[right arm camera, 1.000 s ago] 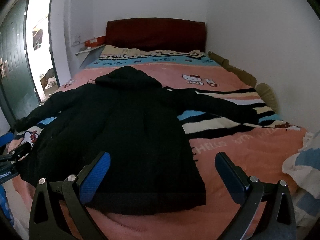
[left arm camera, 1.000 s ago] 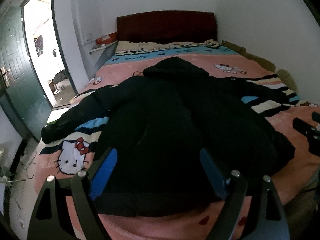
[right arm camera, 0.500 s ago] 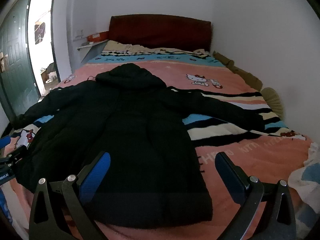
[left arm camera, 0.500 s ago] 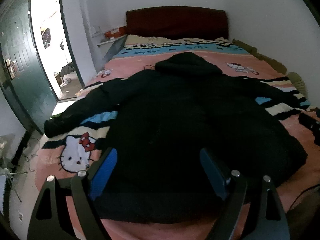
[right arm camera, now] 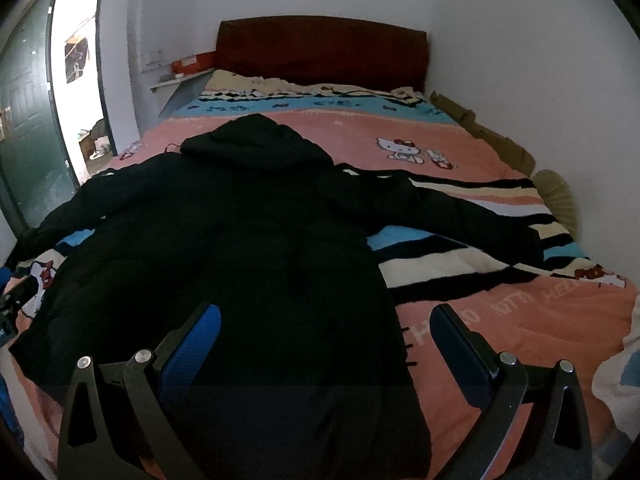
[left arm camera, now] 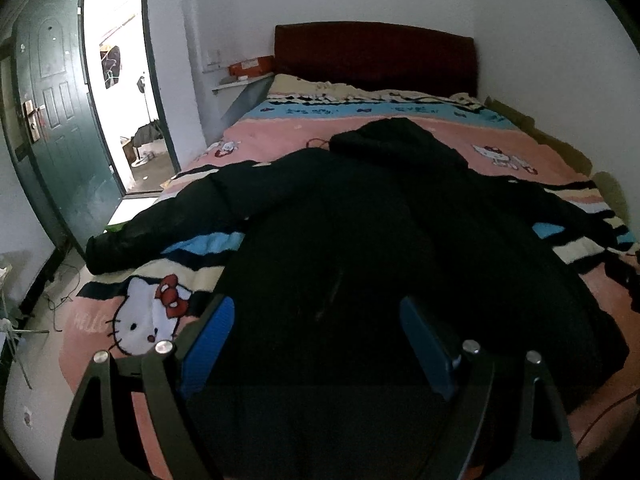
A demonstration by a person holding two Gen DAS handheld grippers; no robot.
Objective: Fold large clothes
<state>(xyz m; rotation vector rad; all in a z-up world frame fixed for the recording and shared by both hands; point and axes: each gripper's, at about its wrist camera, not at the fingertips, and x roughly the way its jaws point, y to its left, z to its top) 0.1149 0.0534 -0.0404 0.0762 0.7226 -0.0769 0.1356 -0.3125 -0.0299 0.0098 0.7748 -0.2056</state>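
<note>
A large black hooded coat (left arm camera: 384, 240) (right arm camera: 240, 248) lies spread flat on the bed, hood toward the headboard, both sleeves stretched out sideways. Its left sleeve (left arm camera: 168, 224) reaches the bed's left edge; its right sleeve (right arm camera: 460, 216) lies over the striped part of the blanket. My left gripper (left arm camera: 316, 320) hangs open above the coat's hem with nothing between its blue pads. Over the hem's right part, my right gripper (right arm camera: 326, 328) is open and empty too. A bit of the left gripper shows at the right wrist view's left edge (right arm camera: 12, 304).
The bed carries a pink cartoon-cat blanket (right arm camera: 520, 320) and a dark red headboard (left arm camera: 376, 56). A green door (left arm camera: 60, 120) stands open at the left, beside a small wall shelf (left arm camera: 240, 80). A white wall runs along the bed's right side. Light cloth (right arm camera: 616, 380) lies at the right foot corner.
Both grippers have risen and drawn back a little, so the coat shows lower and fuller in each view. The left view has swung right. The coat has not moved.
</note>
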